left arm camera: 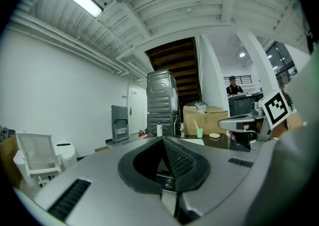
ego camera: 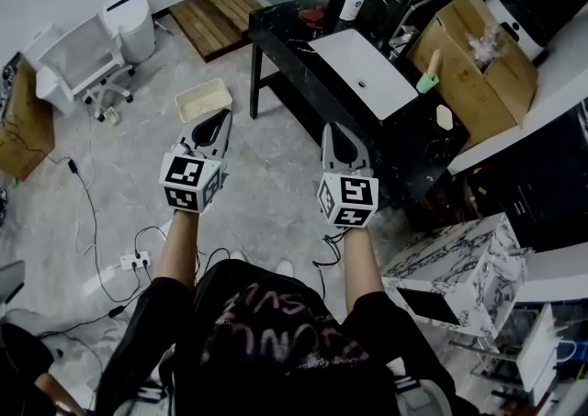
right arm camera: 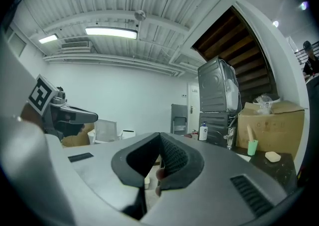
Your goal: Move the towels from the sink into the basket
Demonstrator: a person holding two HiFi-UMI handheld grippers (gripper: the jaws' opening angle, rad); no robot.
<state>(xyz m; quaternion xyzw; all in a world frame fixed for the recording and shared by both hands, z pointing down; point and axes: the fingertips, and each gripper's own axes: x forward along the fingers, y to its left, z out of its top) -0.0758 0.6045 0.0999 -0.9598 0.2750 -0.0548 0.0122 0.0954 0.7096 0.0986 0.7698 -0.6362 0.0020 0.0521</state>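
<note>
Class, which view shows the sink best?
The head view: it looks down into the whole white sink, set in the black counter. Both gripper views see that counter nearly edge-on, showing at most the sink's pale rim.

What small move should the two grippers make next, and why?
Probably carry the right gripper forward to the sink. Both it and the left gripper are shut and empty, and they hang over the floor, short of the black counter.
</note>
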